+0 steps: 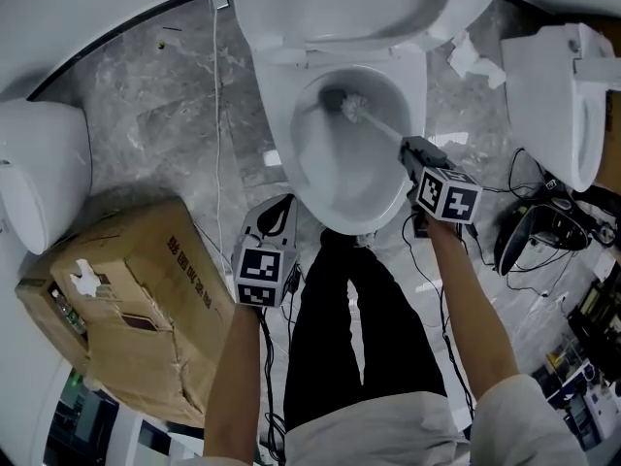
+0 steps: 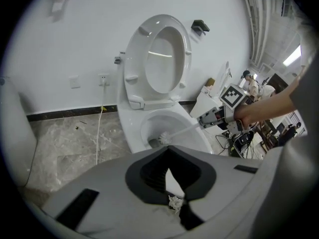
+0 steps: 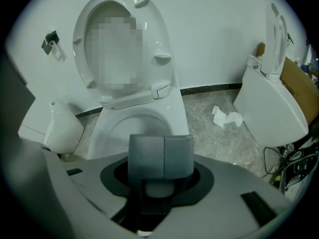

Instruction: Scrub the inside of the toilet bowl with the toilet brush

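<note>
White toilet brush (image 1: 361, 113), grasped by right tongs (image 1: 409, 148), scrubbing deep in bowl (image 1: 330, 178); left tongs (image 1: 282, 208) seemingly clenched, idle. Next: sweep the side walls.

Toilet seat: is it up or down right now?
Up. The toilet seat stands tilted back toward the wall, leaving the bowl uncovered with the toilet brush inside.

Toilet brush (image 1: 374, 119) in the toilet bowl (image 1: 412, 71); cardboard box (image 1: 126, 299) on the floor (image 1: 184, 95) at left; crumpled paper (image 1: 466, 61), then second toilet (image 1: 548, 85), at right.
</note>
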`<action>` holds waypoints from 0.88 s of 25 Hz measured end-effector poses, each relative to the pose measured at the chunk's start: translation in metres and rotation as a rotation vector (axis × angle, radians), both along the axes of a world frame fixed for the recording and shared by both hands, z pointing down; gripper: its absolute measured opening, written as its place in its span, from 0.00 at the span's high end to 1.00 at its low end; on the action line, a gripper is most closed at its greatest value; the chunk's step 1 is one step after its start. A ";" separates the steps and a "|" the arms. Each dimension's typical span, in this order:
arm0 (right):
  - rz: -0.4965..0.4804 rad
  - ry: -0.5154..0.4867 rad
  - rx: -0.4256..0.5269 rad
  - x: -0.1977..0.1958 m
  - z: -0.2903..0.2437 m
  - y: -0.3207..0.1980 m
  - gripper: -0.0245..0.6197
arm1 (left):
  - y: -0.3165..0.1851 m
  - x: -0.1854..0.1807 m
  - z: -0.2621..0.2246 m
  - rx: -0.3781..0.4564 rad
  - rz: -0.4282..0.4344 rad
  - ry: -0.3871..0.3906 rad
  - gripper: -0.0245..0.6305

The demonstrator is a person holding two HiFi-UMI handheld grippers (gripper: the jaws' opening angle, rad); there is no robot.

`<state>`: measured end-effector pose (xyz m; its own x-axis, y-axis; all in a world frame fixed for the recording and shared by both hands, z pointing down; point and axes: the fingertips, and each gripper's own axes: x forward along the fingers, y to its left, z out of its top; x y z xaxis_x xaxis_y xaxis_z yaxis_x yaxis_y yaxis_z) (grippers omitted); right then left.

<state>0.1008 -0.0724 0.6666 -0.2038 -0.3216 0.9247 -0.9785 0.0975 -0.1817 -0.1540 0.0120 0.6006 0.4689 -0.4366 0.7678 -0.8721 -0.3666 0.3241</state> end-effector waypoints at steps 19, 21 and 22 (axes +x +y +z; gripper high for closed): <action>0.002 -0.003 -0.166 -0.045 0.024 0.115 0.69 | 0.021 -0.016 -0.017 0.021 -0.055 -0.029 0.92; -0.044 0.011 -0.173 -0.049 0.021 0.120 0.69 | 0.024 -0.013 -0.022 0.031 -0.049 -0.031 0.92; -0.076 0.022 -0.175 -0.051 0.018 0.121 0.69 | 0.026 -0.013 -0.025 0.036 -0.053 -0.031 0.92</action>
